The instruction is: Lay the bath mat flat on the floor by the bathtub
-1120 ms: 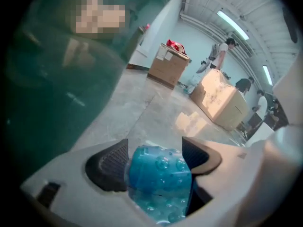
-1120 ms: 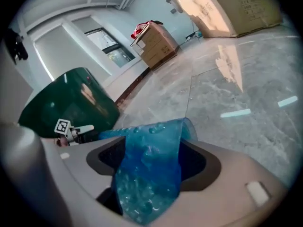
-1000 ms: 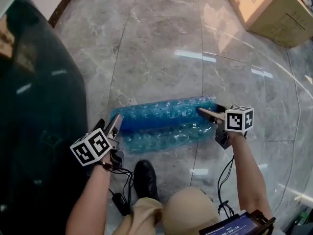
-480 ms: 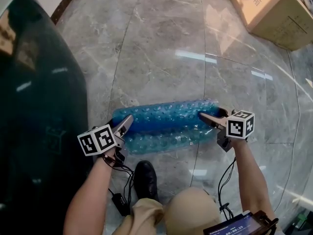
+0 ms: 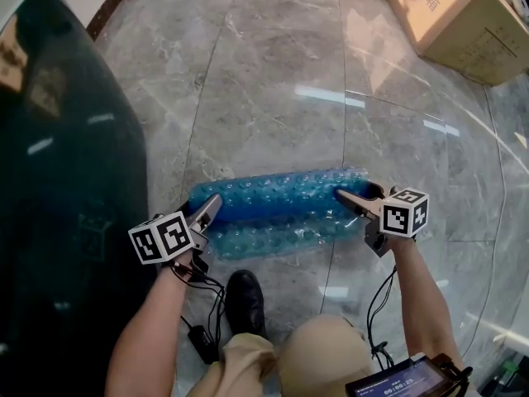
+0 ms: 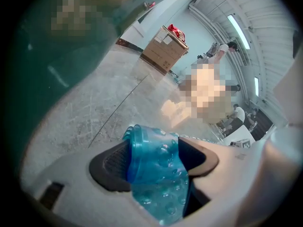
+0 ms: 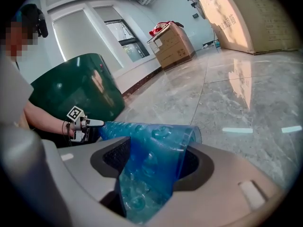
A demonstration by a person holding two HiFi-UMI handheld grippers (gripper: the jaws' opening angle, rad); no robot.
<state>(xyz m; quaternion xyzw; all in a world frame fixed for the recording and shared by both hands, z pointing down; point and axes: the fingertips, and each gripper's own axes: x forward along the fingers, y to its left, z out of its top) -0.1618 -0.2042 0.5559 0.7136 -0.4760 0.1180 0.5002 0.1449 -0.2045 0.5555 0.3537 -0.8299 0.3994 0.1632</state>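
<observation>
lower than a second ago, my left gripper (image 5: pixel 212 205) pinches the left end of the blue bath mat (image 5: pixel 277 212); my right gripper (image 5: pixel 344 195) pinches the right end. both pairs of jaws have just been closing on its folds. the mat lies doubled over on the marble floor (image 5: pixel 273 98) beside the dark green bathtub (image 5: pixel 58 188).

The left gripper (image 5: pixel 212 207) has shifted inward along the translucent blue bubbled plastic bath mat (image 5: pixel 281 215), so the mat's left end now sits deeper between its fingers (image 6: pixel 108 163). Both it and the right gripper (image 5: pixel 342 196) have just been closing, with the mat's folded ends between their fingers.
</observation>
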